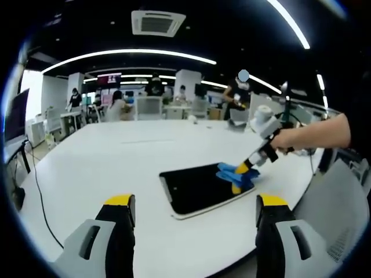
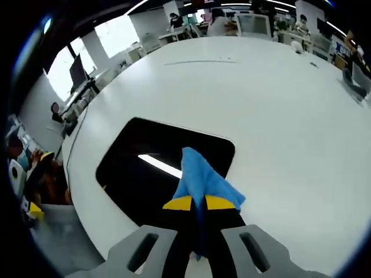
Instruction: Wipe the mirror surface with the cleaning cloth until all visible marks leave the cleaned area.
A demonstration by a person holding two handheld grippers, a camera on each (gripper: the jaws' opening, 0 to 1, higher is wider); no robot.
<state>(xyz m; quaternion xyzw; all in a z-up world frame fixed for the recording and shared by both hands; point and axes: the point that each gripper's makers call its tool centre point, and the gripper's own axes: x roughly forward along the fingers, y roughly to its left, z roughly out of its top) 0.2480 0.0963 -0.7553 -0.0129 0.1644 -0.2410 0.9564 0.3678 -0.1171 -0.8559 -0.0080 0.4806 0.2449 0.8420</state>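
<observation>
A: Where are we?
B: Mid-wipe, I'd judge. The right hand-held gripper point(image 2: 197, 204), jaws clamped on the blue cleaning cloth point(image 2: 203, 176), presses it on the mirror point(image 2: 139, 168) lying on the white worktop point(image 2: 278, 104).
A: The left hand-held gripper point(image 1: 194, 209)?
B: Jaws apart, holding nothing, hovering near. Next: sweep the cloth across the glass.
</observation>
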